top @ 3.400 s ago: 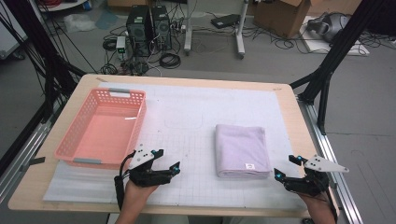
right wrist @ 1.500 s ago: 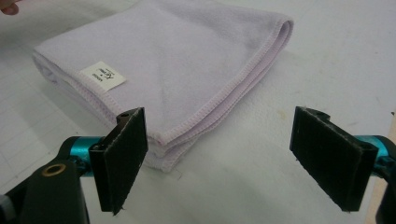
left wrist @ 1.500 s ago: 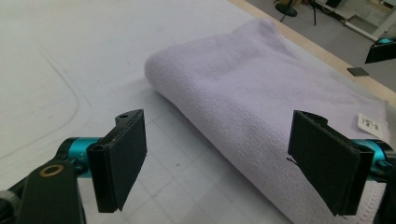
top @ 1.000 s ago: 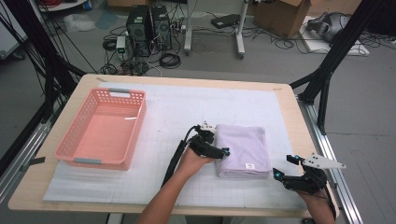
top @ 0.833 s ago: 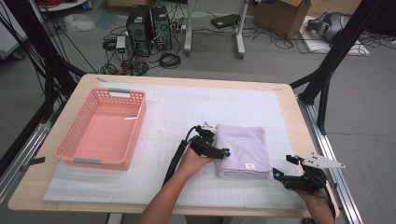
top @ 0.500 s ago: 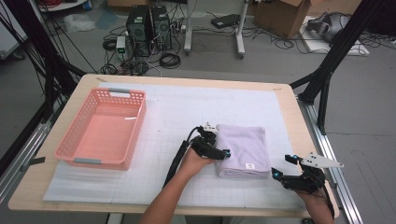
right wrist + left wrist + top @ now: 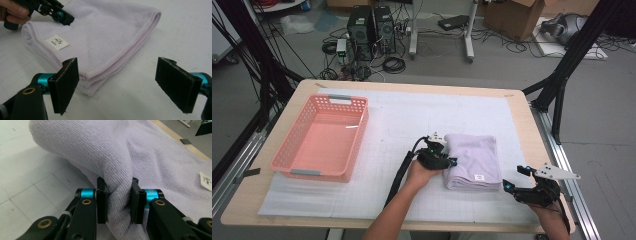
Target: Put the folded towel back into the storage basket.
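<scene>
Pink plastic is making up the one container on the tabletop (image 7: 377, 102): a latticed basket (image 7: 321, 137) sitting at the left side on the white gridded mat (image 7: 362, 195), and nothing is lying in it, its bare floor showing through (only a pale streak of light is crossing it). Well to its right, the folded lilac towel (image 7: 474, 160) is lying flat on the mat, its white label (image 7: 478, 177) facing up near the front edge.

The left gripper (image 7: 447, 159) is reaching in from the person's forearm to the towel's left edge. From the left gripper view its jaws have just been closing, and they are now pinching a bunched fold of the towel (image 7: 120, 170) between their pads, the cloth puckering where it is being squeezed. The right gripper (image 7: 511, 178) is hovering just off the towel's front right corner with its jaws standing wide apart; in the right gripper view the stitched corner of the towel (image 7: 100, 45) is lying between and beyond the two pads, touched by neither.

How many layers the towel is folded into is hard to count, since the stacked hems are blurring together at that corner. The print on the label (image 7: 57, 42) is too small to read. The person's right hand is being cut off by the bottom edge of the high view, and the left gripper (image 7: 66, 18) is partly running out of the top corner of the right gripper view.
</scene>
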Tool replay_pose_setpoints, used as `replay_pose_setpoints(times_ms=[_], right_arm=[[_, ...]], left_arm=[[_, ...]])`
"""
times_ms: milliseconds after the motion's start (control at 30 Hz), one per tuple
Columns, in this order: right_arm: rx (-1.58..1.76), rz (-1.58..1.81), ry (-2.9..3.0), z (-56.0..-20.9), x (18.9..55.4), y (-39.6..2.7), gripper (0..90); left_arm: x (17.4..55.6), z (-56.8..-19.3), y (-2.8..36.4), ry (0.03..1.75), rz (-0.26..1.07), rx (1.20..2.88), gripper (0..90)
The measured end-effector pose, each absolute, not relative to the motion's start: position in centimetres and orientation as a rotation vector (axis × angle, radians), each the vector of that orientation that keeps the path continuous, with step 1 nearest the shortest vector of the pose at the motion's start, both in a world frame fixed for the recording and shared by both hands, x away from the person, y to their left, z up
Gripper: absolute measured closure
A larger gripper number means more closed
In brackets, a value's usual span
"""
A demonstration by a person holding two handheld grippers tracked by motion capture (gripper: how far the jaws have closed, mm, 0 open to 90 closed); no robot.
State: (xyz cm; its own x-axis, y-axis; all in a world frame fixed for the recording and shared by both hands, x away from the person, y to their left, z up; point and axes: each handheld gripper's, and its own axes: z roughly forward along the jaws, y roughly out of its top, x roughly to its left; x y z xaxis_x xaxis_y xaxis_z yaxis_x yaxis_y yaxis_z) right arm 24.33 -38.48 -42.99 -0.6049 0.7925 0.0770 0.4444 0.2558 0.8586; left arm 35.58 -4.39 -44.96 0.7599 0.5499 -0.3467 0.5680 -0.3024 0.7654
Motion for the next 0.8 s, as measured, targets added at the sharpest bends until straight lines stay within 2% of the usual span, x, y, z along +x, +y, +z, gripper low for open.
replay_pose_setpoints(times_ms=[400,800], right_arm=[[1.132,1.293,2.153,-42.9,24.2,-38.7,17.9],[1.126,1.303,2.153,-42.9,24.2,-38.7,17.9]], left_arm=[[35.1,-43.9,-3.4,0.802,0.010,1.907,76.0],[35.0,-42.9,-0.5,0.801,0.065,1.850,76.0]])
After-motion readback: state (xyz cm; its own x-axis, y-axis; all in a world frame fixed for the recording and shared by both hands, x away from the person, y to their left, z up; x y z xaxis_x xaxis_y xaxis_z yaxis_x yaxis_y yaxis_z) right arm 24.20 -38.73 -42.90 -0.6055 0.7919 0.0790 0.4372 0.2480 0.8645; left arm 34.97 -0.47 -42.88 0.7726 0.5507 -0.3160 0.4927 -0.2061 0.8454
